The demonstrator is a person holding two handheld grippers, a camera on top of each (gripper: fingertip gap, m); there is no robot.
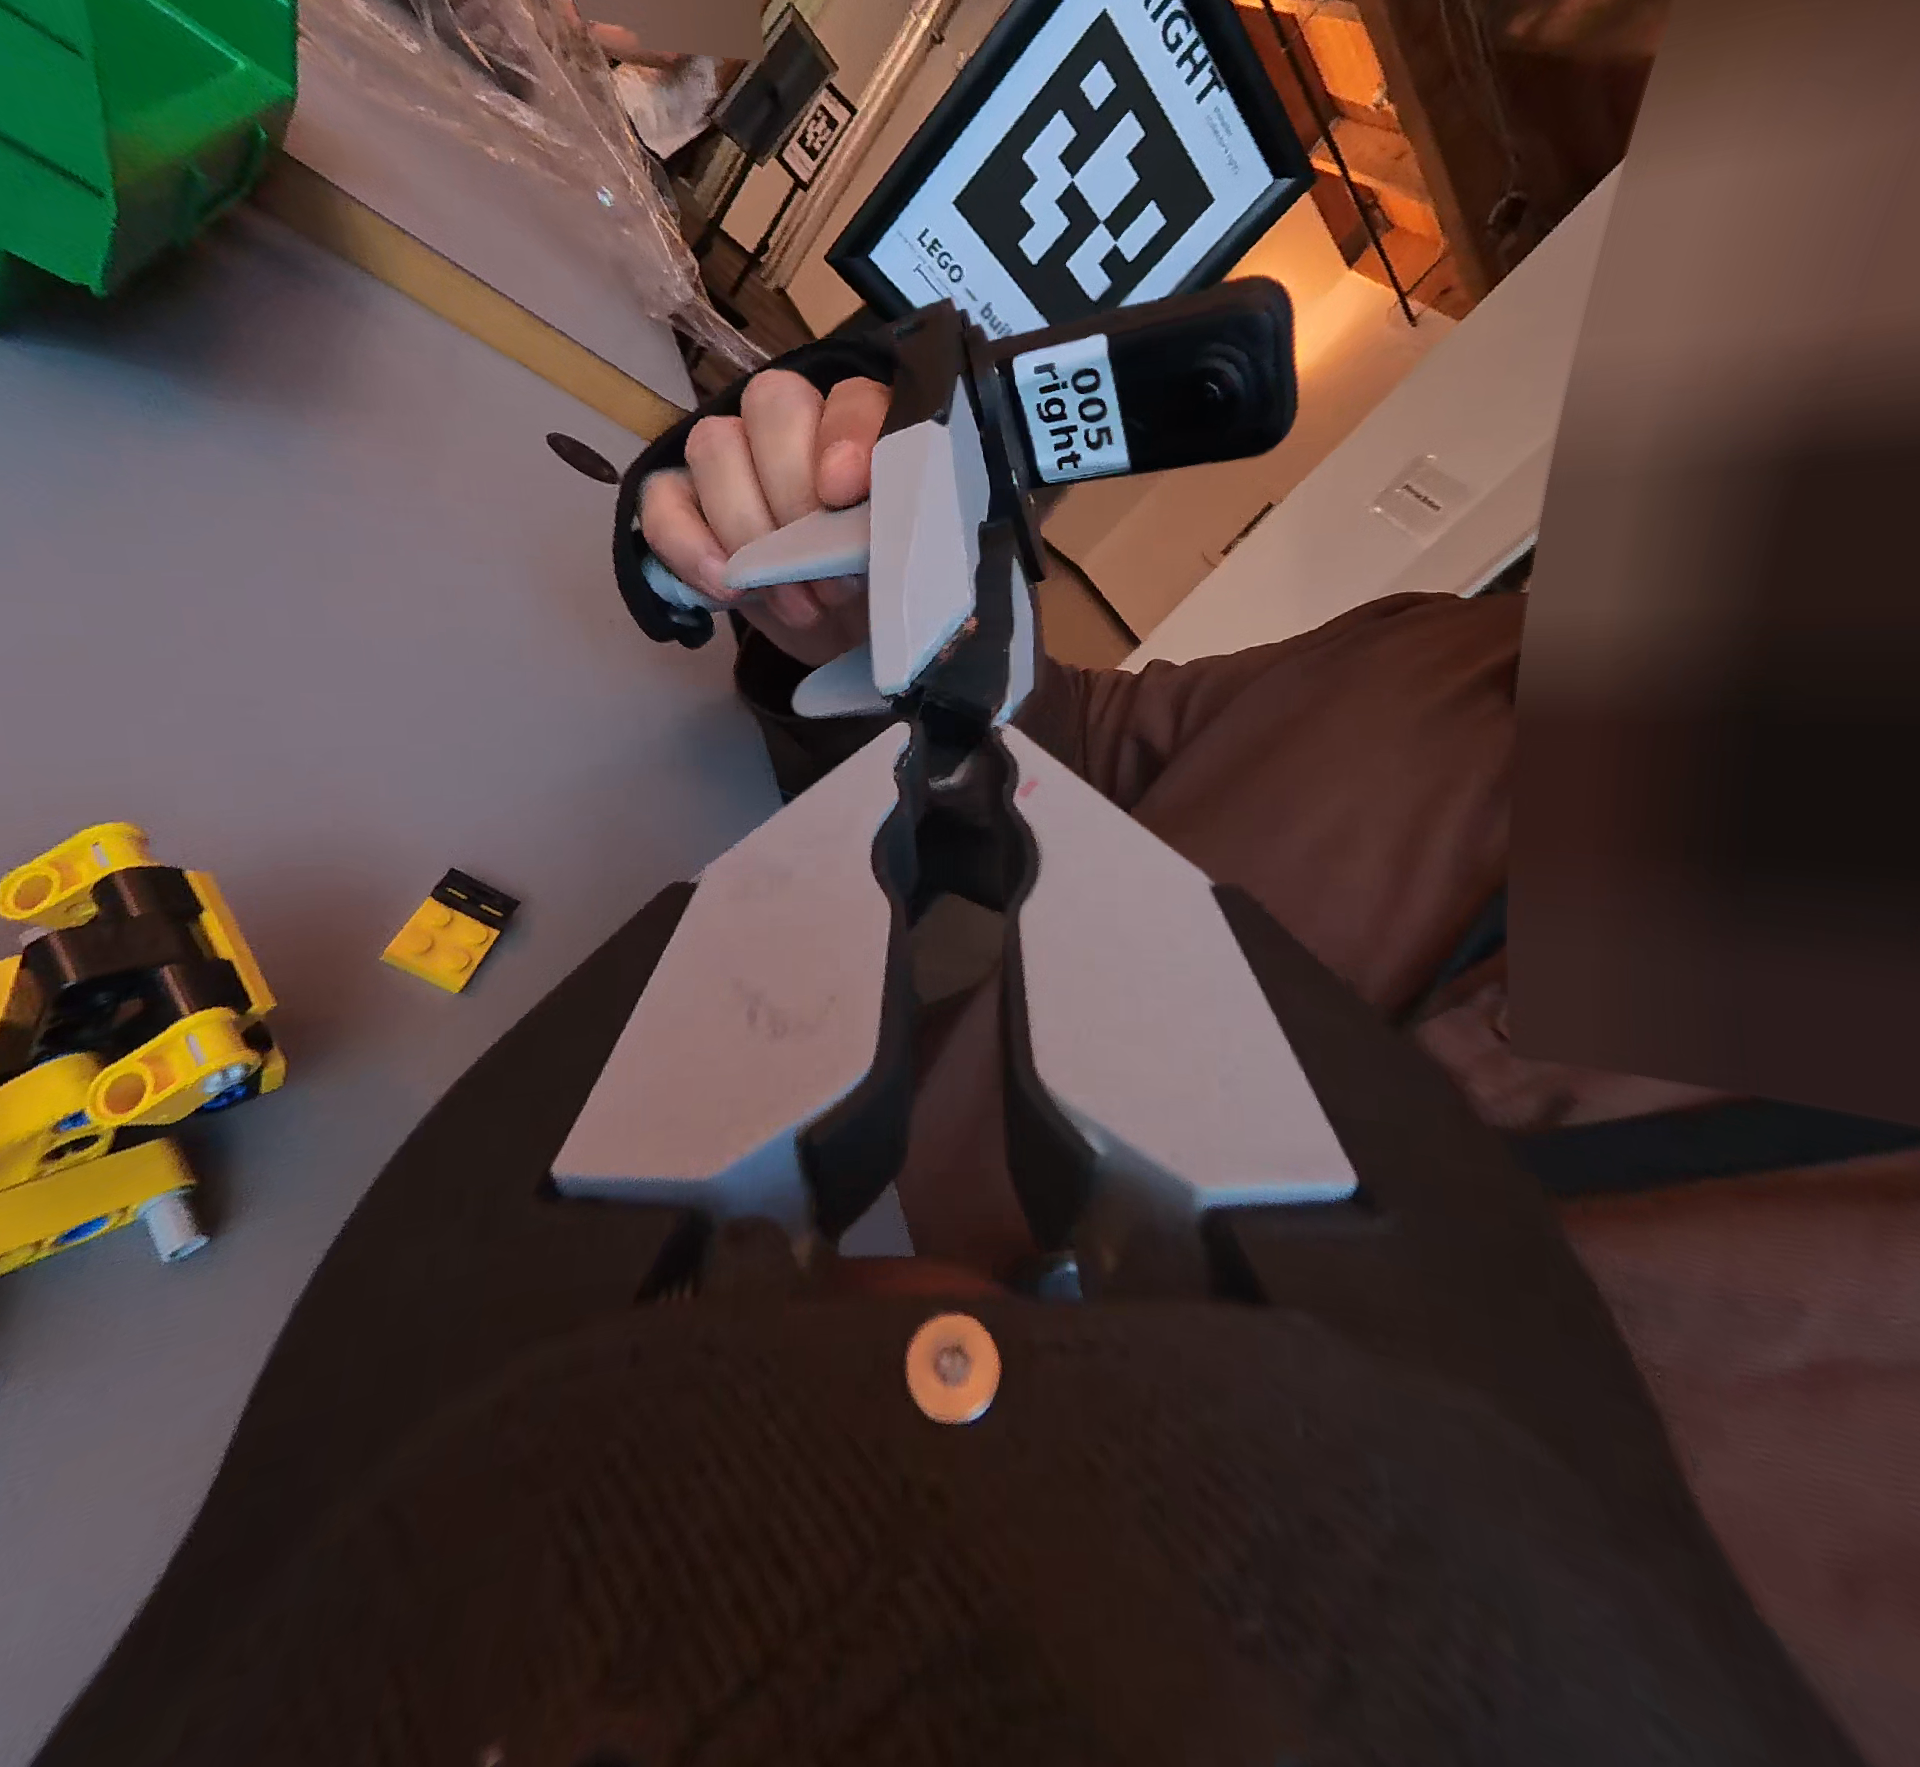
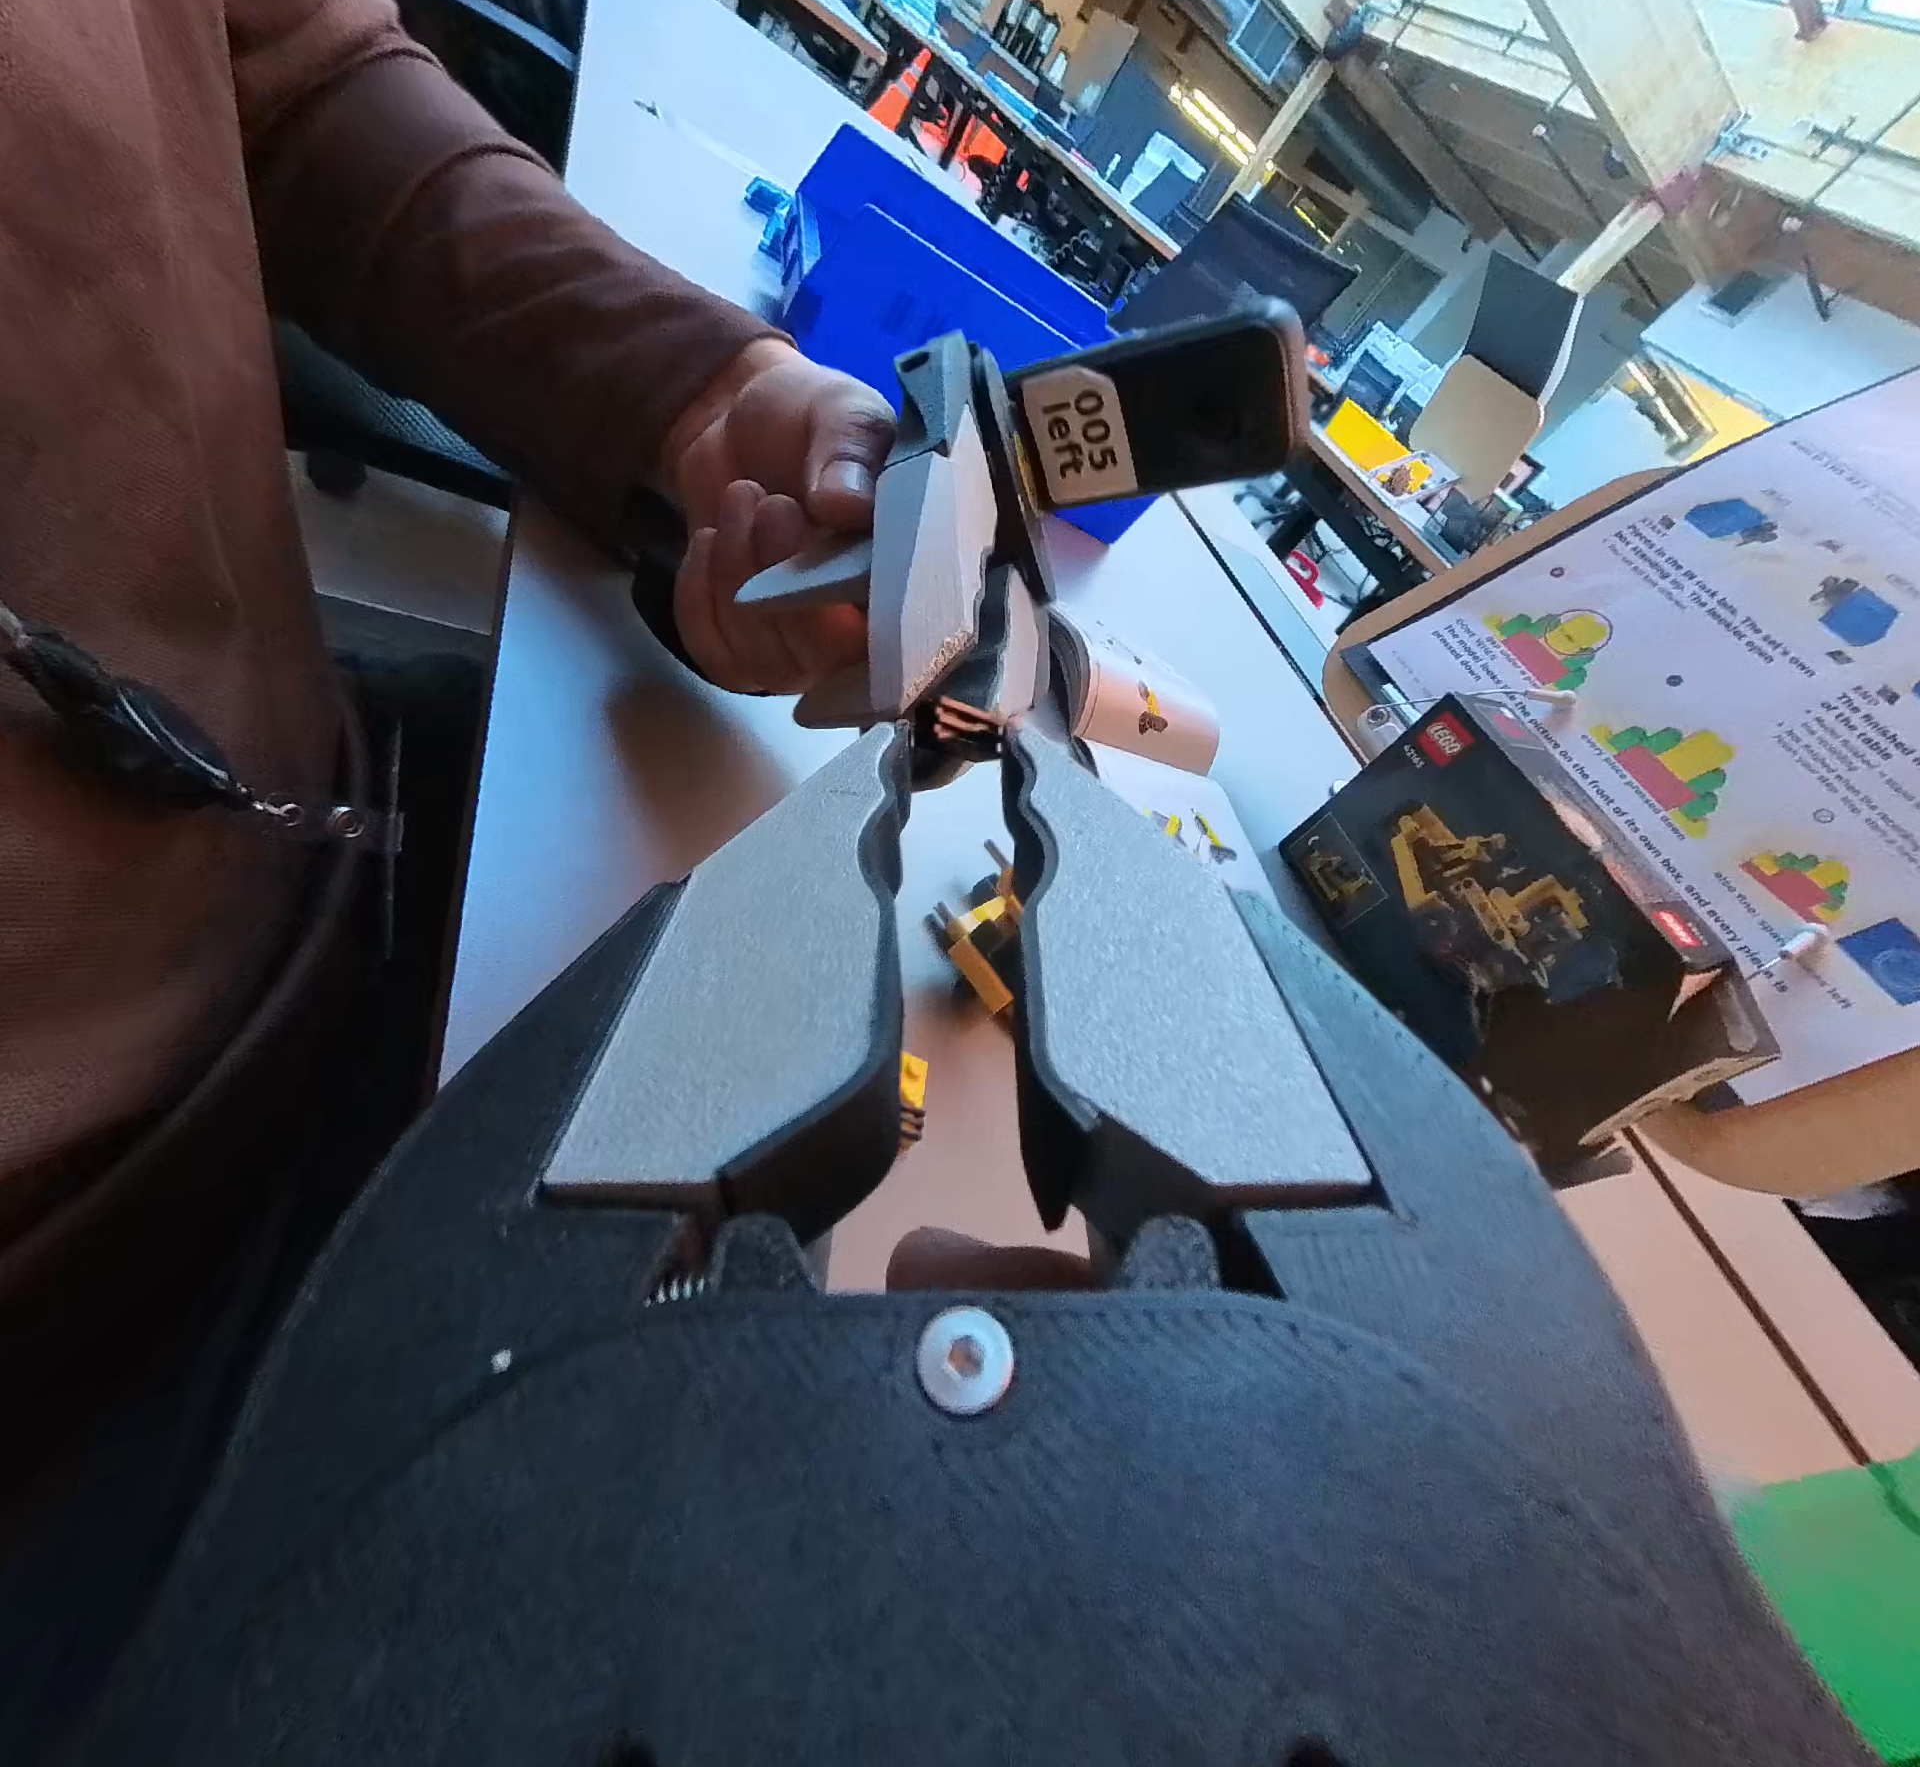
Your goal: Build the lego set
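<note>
The left claw [image 1: 951,751] and right claw [image 2: 956,730] meet tip to tip in mid-air above the table [image 1: 364,626]. The left is pinched on a small black piece [image 2: 956,718]; the right's jaws stand slightly apart around that piece's other end (contact unclear). The piece's long axis seems to run from claw to claw. The yellow model [image 1: 114,1031] lies on the table below, left of the left claw, so neither claw is near it.

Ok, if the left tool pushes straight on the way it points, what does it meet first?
The right tool: its tips face the left tool nose to nose, a small black piece between them. They look nearly touching, though depth is unclear.
</note>
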